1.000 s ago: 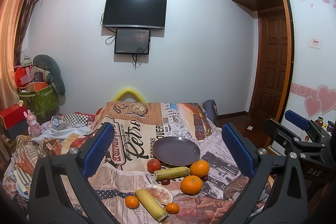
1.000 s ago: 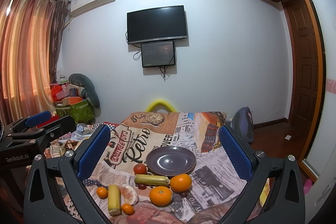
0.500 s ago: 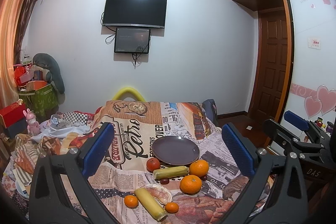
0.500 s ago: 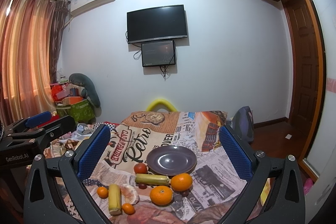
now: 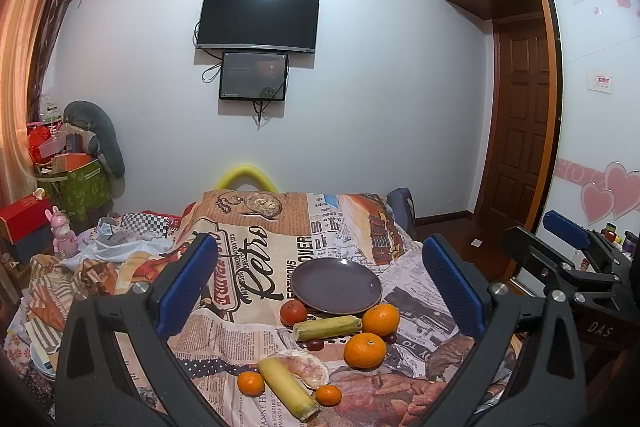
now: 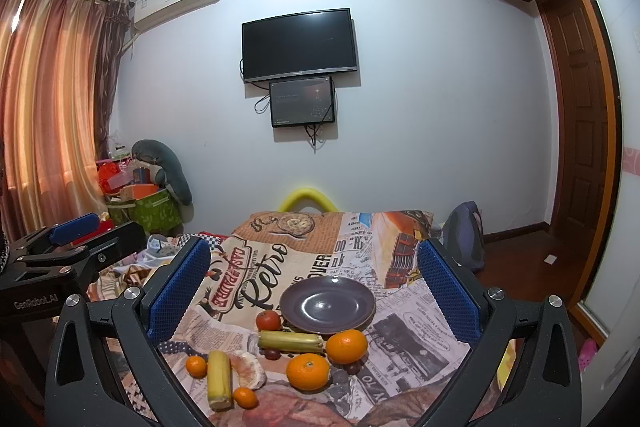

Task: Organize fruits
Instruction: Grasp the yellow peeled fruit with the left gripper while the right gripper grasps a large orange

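Plate: a dark, empty plate sits on the printed cloth, behind the fruit.
Oranges: two big ones side by side just in front of the plate's right edge, one nearer the plate, one nearer us; neither quite touches the rim.
Tomato: a red one at the plate's front left edge, maybe touching it.
Cane pieces: one yellow-green stick lies crosswise between tomato and oranges; a second lies at the front, angled towards us.
Small fruit: two little tangerines flank the front stick; a peeled pale segment rests against it; small dark grapes, hard to make out, lie under the crosswise stick.
Left gripper: blue pads wide apart, nothing between them, raised back from the fruit.
Right gripper: likewise spread wide and empty, level with the other.
Beyond: a wall TV over a smaller screen.
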Motion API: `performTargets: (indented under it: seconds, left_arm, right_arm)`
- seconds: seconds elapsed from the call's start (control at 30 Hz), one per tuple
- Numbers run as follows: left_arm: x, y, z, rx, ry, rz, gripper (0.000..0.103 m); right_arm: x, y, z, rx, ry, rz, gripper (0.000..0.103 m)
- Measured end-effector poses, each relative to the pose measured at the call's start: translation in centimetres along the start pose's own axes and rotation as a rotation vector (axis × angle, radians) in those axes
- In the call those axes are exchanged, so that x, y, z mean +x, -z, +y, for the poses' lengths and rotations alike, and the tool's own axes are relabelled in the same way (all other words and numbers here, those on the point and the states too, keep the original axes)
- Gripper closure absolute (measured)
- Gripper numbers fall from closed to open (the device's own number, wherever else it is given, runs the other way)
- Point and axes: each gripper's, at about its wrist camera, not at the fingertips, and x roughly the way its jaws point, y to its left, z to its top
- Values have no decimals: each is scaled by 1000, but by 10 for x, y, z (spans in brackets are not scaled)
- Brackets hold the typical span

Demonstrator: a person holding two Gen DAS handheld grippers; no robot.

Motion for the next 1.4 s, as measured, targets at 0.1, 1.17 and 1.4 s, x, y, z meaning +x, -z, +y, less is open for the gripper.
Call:
performTargets:
  seconds: [0.1,1.17,1.4]
  left_arm:
    - [1,0,0,1,-2,1,0]
    - [155,121,68,-72,-24,561,57]
    - [157,153,60,-87,-12,675,57]
  right_arm:
    - [1,0,0,-4,1,1,0]
    - [131,109,-25,-44,-98,548,33]
    - [143,128,-22,-49,-131,616,33]
